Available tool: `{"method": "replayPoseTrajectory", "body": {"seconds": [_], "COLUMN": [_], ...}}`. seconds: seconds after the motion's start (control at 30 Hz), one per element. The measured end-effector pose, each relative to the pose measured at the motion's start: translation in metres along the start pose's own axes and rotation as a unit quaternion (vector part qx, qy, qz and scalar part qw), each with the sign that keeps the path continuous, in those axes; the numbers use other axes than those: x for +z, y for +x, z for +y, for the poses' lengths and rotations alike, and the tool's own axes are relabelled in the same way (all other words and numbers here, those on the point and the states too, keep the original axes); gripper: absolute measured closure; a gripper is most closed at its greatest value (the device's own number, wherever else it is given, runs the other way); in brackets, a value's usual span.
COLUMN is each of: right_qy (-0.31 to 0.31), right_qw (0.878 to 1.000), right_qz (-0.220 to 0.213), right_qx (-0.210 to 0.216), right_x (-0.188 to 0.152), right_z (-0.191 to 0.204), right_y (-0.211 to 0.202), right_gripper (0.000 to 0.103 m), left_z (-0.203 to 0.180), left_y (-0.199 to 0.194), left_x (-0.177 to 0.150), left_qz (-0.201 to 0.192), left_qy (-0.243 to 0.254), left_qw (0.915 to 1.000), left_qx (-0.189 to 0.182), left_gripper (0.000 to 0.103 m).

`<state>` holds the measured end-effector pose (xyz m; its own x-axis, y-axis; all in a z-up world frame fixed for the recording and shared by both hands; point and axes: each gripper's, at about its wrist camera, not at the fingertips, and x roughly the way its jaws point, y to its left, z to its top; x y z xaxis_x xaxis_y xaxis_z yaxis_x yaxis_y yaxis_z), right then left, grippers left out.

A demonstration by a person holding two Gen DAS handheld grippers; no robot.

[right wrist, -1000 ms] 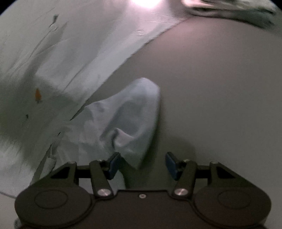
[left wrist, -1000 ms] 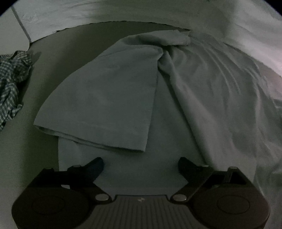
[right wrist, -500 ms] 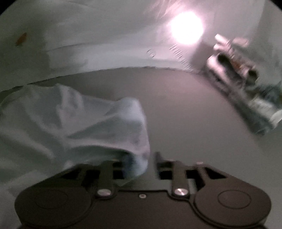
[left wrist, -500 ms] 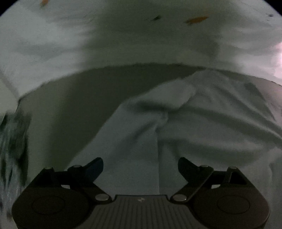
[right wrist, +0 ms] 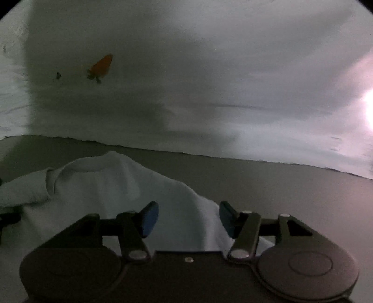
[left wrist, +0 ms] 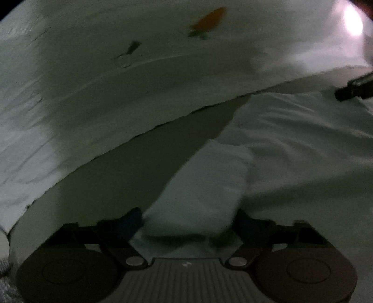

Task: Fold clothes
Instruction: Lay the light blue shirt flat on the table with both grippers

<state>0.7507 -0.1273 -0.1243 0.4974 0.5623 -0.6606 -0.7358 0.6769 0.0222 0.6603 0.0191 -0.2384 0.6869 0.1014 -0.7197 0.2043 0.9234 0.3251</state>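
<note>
A dim, blurred scene. A pale garment lies rumpled on a grey table, in front of a white backdrop printed with a small orange carrot.

The left gripper points down at a folded lump of the garment. That lump sits between its jaws, which are closing on it, probably to take hold of an edge for the next fold. Whether the pads already press the cloth is hard to make out, since the dark tips merge with shadow.

The right gripper hovers over the garment's other end, near what looks like a neckline. Its jaws stand apart and are opening, with cloth lying below and between the blue pads but not pinched, likely a release or a fresh approach.

In the left view, a dark object, probably part of the right gripper, juts in at the right edge. Most of the garment is cut off by both frames, so its type and how far it is folded cannot be judged. A bright glare washes out the right side.
</note>
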Motion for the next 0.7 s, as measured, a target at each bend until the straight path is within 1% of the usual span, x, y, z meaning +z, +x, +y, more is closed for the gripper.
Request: {"method": "replayPoseTrajectory", "body": {"seconds": [0.03,0.07,0.1,0.13,0.17,0.2,0.23,0.33,0.4,0.43,0.5,0.53,0.57,0.6,0.67,0.7], "right_qy": [-0.002,-0.003,-0.004,-0.004,-0.015,-0.031,-0.042,-0.064,-0.061,-0.058,-0.067,-0.076,-0.08,-0.07,-0.035,-0.019], "right_qw": [1.0,1.0,0.999,0.999,0.999,0.999,0.999,0.997,0.993,0.991,0.981,0.978,0.976,0.978,0.984,0.986], "right_qz": [0.005,0.012,0.023,0.039,0.041,0.031,0.023,-0.031,-0.077,-0.095,-0.127,-0.128,-0.118,-0.098,-0.049,-0.037], "right_qx": [0.012,0.02,0.026,0.031,0.032,0.025,0.015,-0.035,-0.066,-0.08,-0.127,-0.149,-0.167,-0.173,-0.169,-0.164], "right_x": [0.004,0.008,0.01,0.011,0.012,0.012,0.013,0.015,0.024,0.028,0.037,0.04,0.043,0.046,0.05,0.05], "right_z": [-0.003,-0.006,-0.009,-0.01,-0.01,-0.008,-0.005,0.001,0.0,-0.001,0.001,0.002,0.0,-0.005,-0.017,-0.023], "right_y": [0.011,0.022,0.031,0.038,0.041,0.037,0.034,0.01,-0.006,-0.011,-0.015,-0.011,-0.001,0.009,0.027,0.028], "right_gripper": [0.037,0.036,0.038,0.051,0.064,0.098,0.1,0.1,0.101,0.101,0.101,0.1,0.1,0.098,0.093,0.081], "left_z": [0.006,0.012,0.018,0.024,0.032,0.04,0.048,0.072,0.085,0.088,0.086,0.081,0.077,0.074,0.076,0.077], "left_y": [0.003,0.005,0.007,0.009,0.01,0.011,0.012,0.018,0.022,0.025,0.036,0.05,0.063,0.077,0.103,0.113], "left_x": [0.001,0.001,0.002,0.002,0.003,0.005,0.008,0.026,0.044,0.055,0.076,0.085,0.094,0.102,0.107,0.108], "left_qz": [-0.001,-0.002,-0.001,-0.001,-0.001,-0.004,-0.008,-0.024,-0.044,-0.054,-0.07,-0.062,-0.054,-0.042,0.008,0.027], "left_qy": [-0.02,-0.043,-0.061,-0.082,-0.108,-0.131,-0.151,-0.199,-0.221,-0.226,-0.215,-0.212,-0.208,-0.21,-0.25,-0.27], "left_qw": [0.9998,0.999,0.998,0.9965,0.9941,0.9913,0.9885,0.9796,0.9741,0.9724,0.9734,0.9748,0.976,0.9761,0.967,0.961], "left_qx": [-0.005,-0.011,-0.013,-0.014,-0.013,-0.01,-0.008,-0.005,-0.017,-0.024,-0.032,-0.033,-0.033,-0.035,-0.047,-0.053], "left_gripper": [0.037,0.044,0.059,0.076,0.084,0.085,0.087,0.089,0.089,0.089,0.089,0.088,0.084,0.081,0.079,0.079]}}
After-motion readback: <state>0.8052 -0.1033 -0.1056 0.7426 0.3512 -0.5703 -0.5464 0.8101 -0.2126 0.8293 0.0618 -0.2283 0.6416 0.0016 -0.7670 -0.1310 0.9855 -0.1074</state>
